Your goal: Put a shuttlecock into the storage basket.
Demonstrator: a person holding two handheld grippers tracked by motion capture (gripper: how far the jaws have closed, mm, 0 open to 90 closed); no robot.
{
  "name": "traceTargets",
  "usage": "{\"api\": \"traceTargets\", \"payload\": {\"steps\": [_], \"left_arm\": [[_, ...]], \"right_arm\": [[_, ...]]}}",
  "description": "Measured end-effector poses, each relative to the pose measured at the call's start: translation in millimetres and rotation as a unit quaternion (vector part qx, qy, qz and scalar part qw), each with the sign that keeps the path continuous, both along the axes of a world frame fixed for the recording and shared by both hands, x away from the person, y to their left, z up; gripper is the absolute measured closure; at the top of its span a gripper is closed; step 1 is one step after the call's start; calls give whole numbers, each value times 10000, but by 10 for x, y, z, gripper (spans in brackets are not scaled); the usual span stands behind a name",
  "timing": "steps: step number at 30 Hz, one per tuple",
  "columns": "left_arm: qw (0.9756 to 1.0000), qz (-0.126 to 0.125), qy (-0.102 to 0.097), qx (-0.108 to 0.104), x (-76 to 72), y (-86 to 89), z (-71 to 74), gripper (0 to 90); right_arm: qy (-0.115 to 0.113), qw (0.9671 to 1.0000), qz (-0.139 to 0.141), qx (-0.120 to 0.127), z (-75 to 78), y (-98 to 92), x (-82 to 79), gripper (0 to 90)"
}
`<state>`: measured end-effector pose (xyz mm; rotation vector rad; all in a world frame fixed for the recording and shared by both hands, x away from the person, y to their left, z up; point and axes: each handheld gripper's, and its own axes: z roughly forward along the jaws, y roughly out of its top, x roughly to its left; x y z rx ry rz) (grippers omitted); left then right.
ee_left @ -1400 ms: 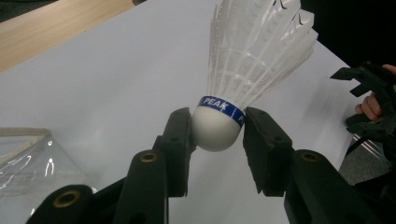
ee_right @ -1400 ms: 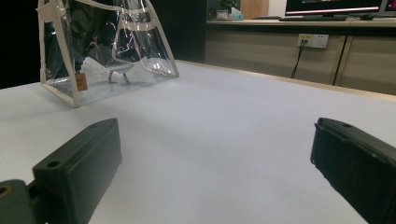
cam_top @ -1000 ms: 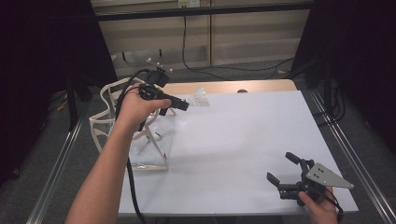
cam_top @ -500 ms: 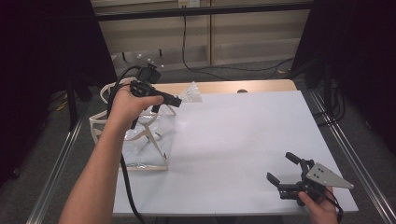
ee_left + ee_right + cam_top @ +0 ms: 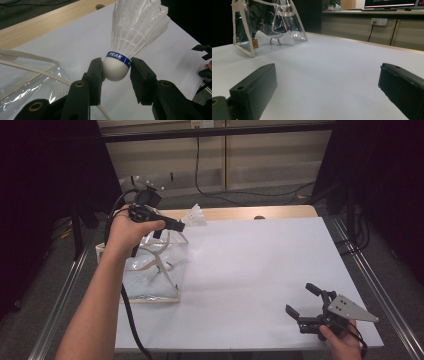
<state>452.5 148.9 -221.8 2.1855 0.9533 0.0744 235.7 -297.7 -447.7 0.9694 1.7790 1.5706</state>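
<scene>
My left gripper (image 5: pixel 181 224) (image 5: pixel 116 75) is shut on a white feather shuttlecock (image 5: pixel 132 32) (image 5: pixel 195 216), the pads pinching its round cork base just under the blue band. It hangs in the air above the far edge of a clear plastic bag with cream trim (image 5: pixel 150 265) (image 5: pixel 269 27), which stands at the table's left. Two shuttlecocks (image 5: pixel 274 40) lie inside that bag. At the near right corner of the white table (image 5: pixel 250 265), my right gripper (image 5: pixel 303 301) (image 5: pixel 327 92) rests open with nothing between its jaws.
A light wooden strip (image 5: pixel 240 213) runs along the table's far edge, with a round hole in it. Metal rails (image 5: pixel 65 285) flank the table on both sides. Cables (image 5: pixel 210 185) trail on the floor behind. Wall panels with a socket (image 5: pixel 379 22) stand far off.
My left hand has carried the shuttlecock leftward and slightly up, from over the table's far middle to above the bag. The right gripper has stayed where it was.
</scene>
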Motion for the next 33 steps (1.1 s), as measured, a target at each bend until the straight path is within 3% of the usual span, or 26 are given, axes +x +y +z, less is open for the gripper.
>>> {"api": "traceTargets", "payload": {"steps": [33], "left_arm": [[9991,396,-107,88,-18,415,43,628]], "right_arm": [[13,10000,-7,-14,0,2,0,17]]}}
